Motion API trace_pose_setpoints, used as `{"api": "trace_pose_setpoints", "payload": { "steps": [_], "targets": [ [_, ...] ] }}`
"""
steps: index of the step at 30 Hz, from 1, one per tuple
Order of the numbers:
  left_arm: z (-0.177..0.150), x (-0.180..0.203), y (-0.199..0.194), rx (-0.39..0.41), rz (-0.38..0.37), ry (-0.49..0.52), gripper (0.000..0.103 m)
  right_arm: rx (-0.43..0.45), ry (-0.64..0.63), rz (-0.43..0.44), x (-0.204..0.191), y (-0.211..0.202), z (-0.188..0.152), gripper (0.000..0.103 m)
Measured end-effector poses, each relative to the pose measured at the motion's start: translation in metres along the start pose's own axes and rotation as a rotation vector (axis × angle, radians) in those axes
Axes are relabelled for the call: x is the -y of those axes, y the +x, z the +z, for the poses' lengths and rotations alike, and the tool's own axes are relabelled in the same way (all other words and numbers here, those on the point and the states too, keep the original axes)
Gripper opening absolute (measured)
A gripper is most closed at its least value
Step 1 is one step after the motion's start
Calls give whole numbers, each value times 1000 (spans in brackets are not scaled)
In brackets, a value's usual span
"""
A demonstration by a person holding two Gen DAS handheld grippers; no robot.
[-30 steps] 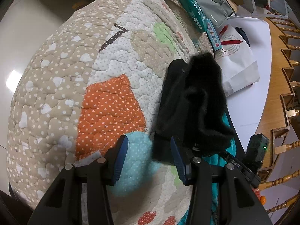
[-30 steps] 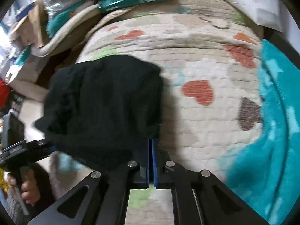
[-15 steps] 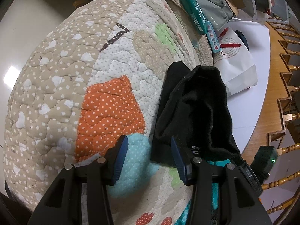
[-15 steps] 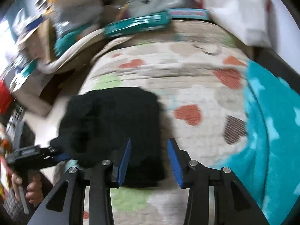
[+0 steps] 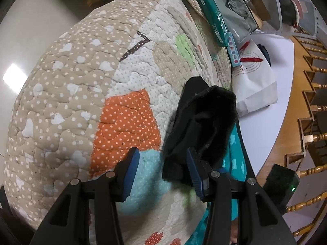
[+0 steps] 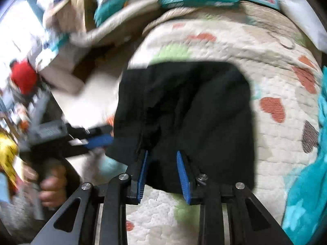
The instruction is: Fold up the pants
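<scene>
1. The black pants (image 6: 184,118) lie folded in a bundle on the patchwork quilt (image 5: 81,106).
2. The left gripper (image 5: 161,165) gapes wide, its right pad against the bundle's edge.
3. The right gripper (image 6: 161,169) stands partly open at the near hem, gripping nothing.

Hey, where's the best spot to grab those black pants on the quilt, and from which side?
Probably the near edge of the black pants, coming in low from the right gripper side. The bundle lies folded on the quilt, and its near hem sits right between those open fingers, so a flat pinch there should catch all layers.
</scene>
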State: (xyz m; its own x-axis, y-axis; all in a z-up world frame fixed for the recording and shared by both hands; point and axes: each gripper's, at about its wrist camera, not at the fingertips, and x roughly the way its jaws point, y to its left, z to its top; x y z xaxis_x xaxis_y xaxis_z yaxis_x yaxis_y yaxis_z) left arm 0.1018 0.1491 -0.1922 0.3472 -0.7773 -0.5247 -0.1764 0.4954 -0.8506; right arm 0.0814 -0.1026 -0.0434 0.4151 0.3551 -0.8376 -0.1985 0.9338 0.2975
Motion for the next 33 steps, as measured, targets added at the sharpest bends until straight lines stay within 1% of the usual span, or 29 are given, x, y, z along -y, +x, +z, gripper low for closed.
{"api": "trace_pose_setpoints", "payload": {
  "steps": [1, 2, 4, 7, 8, 10, 11, 12, 15, 16, 17, 18, 19, 20, 21, 24, 27, 30, 33],
  "targets": [
    [-1, 0, -1, 4, -1, 3, 47, 27, 29, -29, 11, -10, 4, 50],
    [-2, 2, -3, 9, 1, 12, 48, 43, 47, -54, 19, -17, 7, 53],
    [-7, 6, -9, 27, 17, 37, 48, 67, 70, -99, 39, -27, 12, 53],
    [-21, 15, -20, 59, 109, 95, 48, 65, 50, -134, 53, -25, 21, 53],
    [-29, 15, -26, 66, 122, 96, 48, 58, 44, -140, 55, -21, 25, 53],
    [-41, 12, -37, 75, 95, 63, 48, 36, 40, -127, 50, -8, 34, 53],
    [-47, 11, -44, 83, 75, 39, 48, 32, 30, -122, 45, -4, 40, 53],
    [-51, 12, -49, 91, 71, 28, 48, 35, 12, -123, 41, 0, 44, 53],
    [-63, 22, -66, 122, 109, 43, 48, 37, -46, -102, 19, 17, 53, 53],
    [-65, 28, -68, 131, 126, 58, 48, 17, -53, -92, 13, 28, 55, 53],
    [-69, 35, -72, 144, 151, 85, 48, -10, -56, -99, 10, 40, 55, 57],
    [-73, 44, -77, 158, 180, 117, 48, -49, -64, -137, 8, 56, 55, 60],
    [-75, 49, -78, 164, 189, 130, 49, -74, -74, -174, 7, 68, 54, 62],
    [-78, 55, -80, 168, 196, 146, 49, -78, -82, -212, 7, 76, 54, 62],
    [-82, 61, -81, 173, 204, 162, 50, -66, -85, -232, 7, 78, 53, 62],
    [-89, 71, -81, 179, 237, 205, 50, -29, -82, -220, 1, 64, 49, 62],
    [-91, 72, -74, 166, 263, 199, 51, 6, -107, -195, -2, 41, 46, 62],
    [-93, 71, -63, 140, 276, 181, 51, 53, -106, -183, 5, 13, 46, 65],
    [-96, 74, -57, 132, 300, 194, 51, 68, -37, -158, 27, -8, 52, 68]
  ]
}}
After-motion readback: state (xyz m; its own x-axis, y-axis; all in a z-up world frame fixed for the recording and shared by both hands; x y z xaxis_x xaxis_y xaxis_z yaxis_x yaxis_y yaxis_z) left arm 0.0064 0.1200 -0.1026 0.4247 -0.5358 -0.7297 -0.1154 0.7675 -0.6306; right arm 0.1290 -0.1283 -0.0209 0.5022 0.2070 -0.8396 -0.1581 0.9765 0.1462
